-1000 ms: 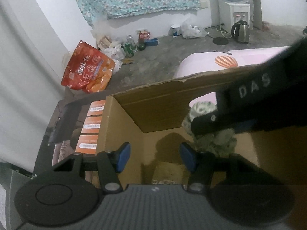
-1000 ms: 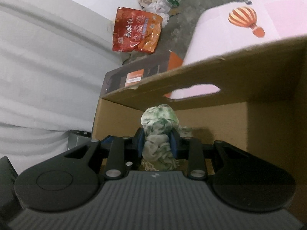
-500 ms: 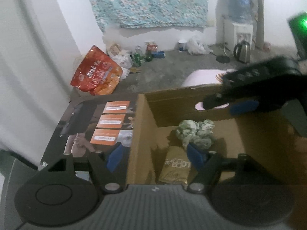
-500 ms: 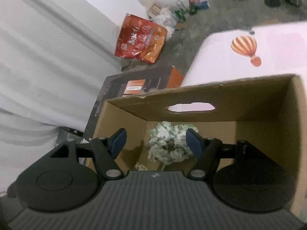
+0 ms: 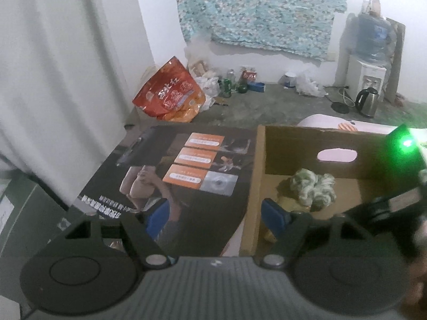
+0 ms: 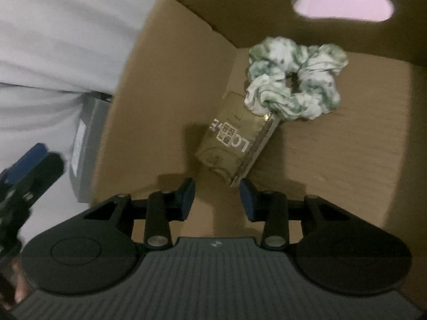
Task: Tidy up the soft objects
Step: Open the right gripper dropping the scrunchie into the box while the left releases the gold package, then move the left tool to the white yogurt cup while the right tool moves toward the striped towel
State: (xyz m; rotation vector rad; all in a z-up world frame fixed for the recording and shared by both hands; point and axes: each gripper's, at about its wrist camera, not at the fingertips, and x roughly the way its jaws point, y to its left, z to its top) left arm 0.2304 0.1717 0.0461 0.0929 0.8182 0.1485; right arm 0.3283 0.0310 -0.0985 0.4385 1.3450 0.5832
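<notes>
We see the scrunchie [image 6: 295,80] in the cardboard box [image 6: 165,85], seemingly overlapping the packet [image 6: 232,144]; right tool [image 6: 216,200] narrowing, empty; left tool [image 5: 216,217] spread.

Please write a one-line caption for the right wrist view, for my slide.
Open right claw above a cardboard box holding a green-and-white scrunchie resting partly on a small tan packet.

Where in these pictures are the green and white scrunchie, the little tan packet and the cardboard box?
scrunchie [image 6: 295,80]: right wrist view, on its ruffled fabric ring.
packet [image 6: 232,144]: right wrist view, on its printed face.
cardboard box [image 5: 291,146]: left wrist view, on its inner far wall.
</notes>
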